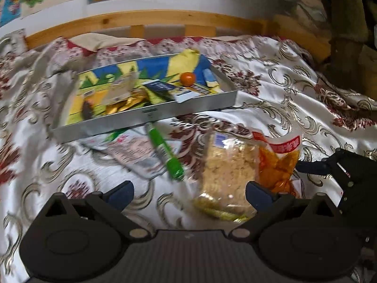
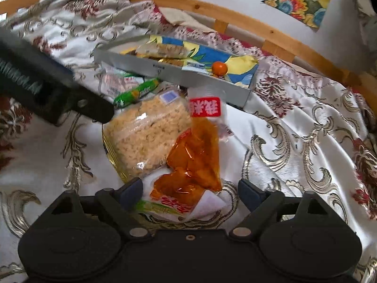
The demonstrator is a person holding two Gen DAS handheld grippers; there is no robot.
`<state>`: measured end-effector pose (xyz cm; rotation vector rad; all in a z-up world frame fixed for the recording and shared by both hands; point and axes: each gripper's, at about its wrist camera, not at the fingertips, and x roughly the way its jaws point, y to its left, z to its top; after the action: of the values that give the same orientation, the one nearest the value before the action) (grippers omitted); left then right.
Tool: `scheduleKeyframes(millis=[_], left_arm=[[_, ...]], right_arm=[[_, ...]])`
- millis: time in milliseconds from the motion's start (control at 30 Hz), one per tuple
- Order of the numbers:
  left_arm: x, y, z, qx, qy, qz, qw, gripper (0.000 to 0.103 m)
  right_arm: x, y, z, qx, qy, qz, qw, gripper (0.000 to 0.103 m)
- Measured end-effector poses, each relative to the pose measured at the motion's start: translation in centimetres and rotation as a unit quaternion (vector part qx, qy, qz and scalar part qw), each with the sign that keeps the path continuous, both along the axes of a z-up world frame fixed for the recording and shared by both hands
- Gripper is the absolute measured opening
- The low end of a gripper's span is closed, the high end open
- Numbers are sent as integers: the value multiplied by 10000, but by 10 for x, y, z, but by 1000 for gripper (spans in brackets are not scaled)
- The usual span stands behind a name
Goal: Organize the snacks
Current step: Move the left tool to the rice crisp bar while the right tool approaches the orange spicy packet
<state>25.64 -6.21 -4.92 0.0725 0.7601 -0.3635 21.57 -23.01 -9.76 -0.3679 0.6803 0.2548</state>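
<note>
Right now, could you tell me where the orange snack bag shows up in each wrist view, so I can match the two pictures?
Left wrist view: the orange snack bag lies lower right, right of the pale crumb bag.
Right wrist view: it lies centre, low, its near end between the right gripper's open fingers.
Shared landmark: the small orange ball in the tray.

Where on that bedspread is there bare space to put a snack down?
Bare bedspread lies right of the orange packet, and left of the noodle bag. It's crowded between the noodle bag and the tray, where the green stick lies.
</note>
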Motion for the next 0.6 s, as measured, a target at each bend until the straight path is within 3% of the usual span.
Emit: scheduleKeyframes(millis=[67, 200, 300, 400, 600], left_arm=[[5, -6, -1, 35, 47, -92, 9999, 103], [7, -17, 0, 112, 66, -299, 9995, 102], [8, -25, -6, 74, 166, -425, 9989, 98], [10, -33, -16, 56, 361, -496, 9981, 94], [18, -46, -28, 229, 487, -525, 9972, 93]], right_arm=[[1, -2, -1, 146, 64, 42, 9999, 76], [3, -5, 8, 119, 71, -24, 9999, 67], [5, -7, 13, -252, 512, -60, 9984, 70], [-4, -17, 16, -408, 587, -289, 9970, 60], [-8, -31, 19, 63, 622, -534, 9966, 56]])
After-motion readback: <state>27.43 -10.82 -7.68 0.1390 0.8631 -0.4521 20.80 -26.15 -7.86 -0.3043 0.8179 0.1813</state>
